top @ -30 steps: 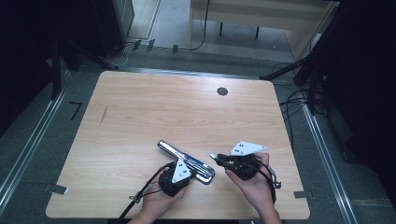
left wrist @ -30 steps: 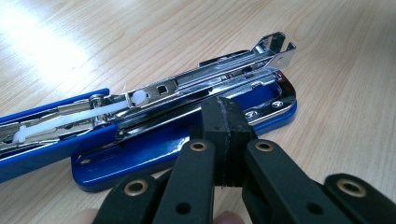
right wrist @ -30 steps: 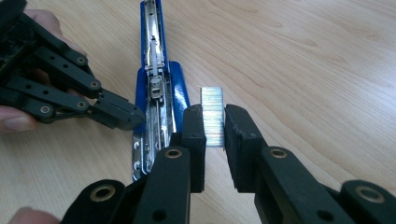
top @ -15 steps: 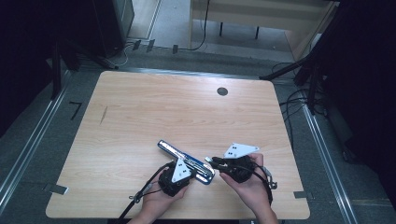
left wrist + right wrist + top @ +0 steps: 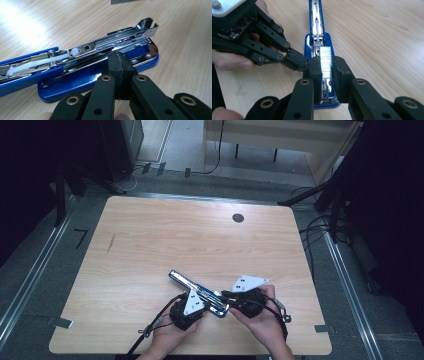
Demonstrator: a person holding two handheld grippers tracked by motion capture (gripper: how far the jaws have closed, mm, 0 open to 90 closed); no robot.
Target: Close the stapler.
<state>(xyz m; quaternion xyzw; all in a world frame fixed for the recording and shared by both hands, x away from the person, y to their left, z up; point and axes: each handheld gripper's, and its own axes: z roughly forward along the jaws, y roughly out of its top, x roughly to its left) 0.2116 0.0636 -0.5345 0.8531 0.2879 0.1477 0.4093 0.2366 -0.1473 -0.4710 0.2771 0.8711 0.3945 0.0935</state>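
Most of the counter (image 5: 150,245) lies bare: its far half, left side and right side offer open passage. The one obstacle on the surface is the open stapler (image 5: 197,292), lying aslant near the near edge. The left tool (image 5: 119,72), shut, presses against the stapler's near side, and the right tool (image 5: 327,67), gripping a staple strip (image 5: 326,61), hangs over its magazine, so the two crowd that spot. A small dark disc (image 5: 238,218) sits flush near the far edge.

Blue stapler (image 5: 197,290) on table (image 5: 150,245); left tool (image 5: 192,307), right tool (image 5: 235,296) at it
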